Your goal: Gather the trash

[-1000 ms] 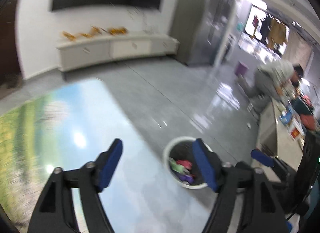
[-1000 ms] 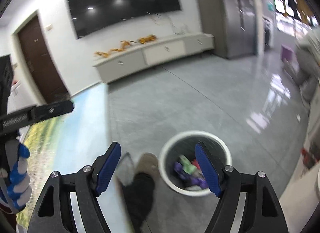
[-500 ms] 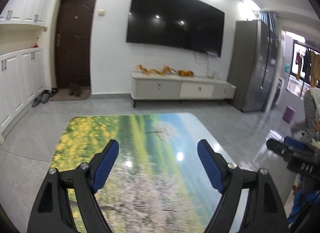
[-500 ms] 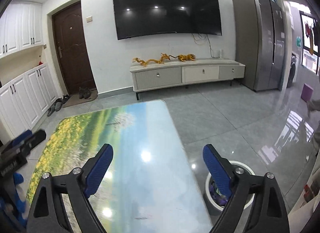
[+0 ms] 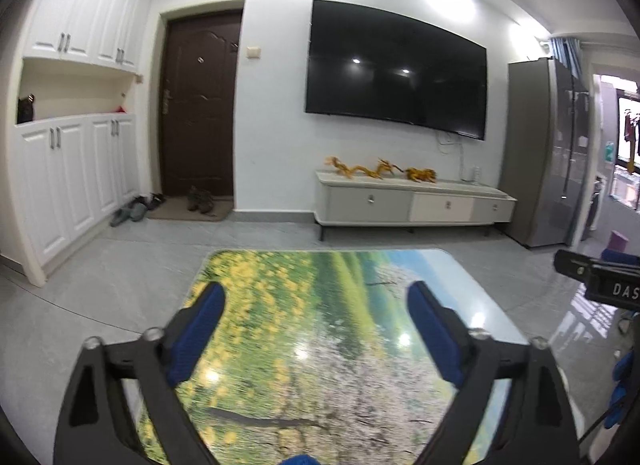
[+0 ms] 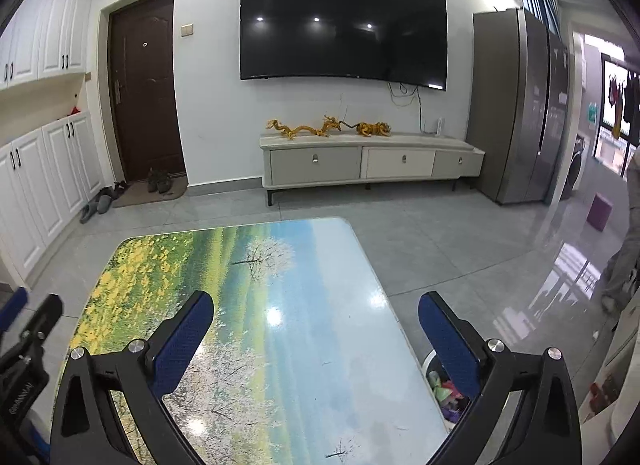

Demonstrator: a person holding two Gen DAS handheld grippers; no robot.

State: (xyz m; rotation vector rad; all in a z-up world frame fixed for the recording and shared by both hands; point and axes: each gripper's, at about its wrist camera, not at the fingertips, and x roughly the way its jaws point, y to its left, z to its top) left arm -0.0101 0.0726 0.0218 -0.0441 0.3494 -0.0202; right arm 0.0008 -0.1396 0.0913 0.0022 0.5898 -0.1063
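Two grippers are seen, one per hand, both held above a single low table (image 6: 320, 265) whose glossy top is printed with a landscape of yellow flowers, green fields, blossoming trees and blue sky. The left gripper (image 5: 316, 305) is held with its two blue-padded fingers (image 5: 196, 329) spread wide, and nothing is held between them. The right gripper (image 6: 316, 317) is likewise shown with its two fingers (image 6: 182, 345) wide apart and nothing gripped. In each wrist view, part of the other gripper is glimpsed at the edge of the frame.

One white trash bin (image 6: 430, 365) is found on the floor just beside the table's right near corner, largely hidden behind the right gripper's right finger; colourful trash (image 6: 446, 389) in green, pink and purple is seen inside it. The pieces cannot be counted.

On the far wall one large black television (image 6: 344, 25) is mounted. Below it, one pale TV cabinet (image 6: 372, 163) with three drawers is placed, and three golden dragon figures (image 6: 328, 127) are lined along its top. One dark brown door (image 6: 144, 85) is set to the left, with several shoes (image 6: 158, 181) at its foot. White cupboards (image 5: 76, 185) are ranged along the left wall, and one tall grey refrigerator (image 6: 516, 105) is stood at the right.
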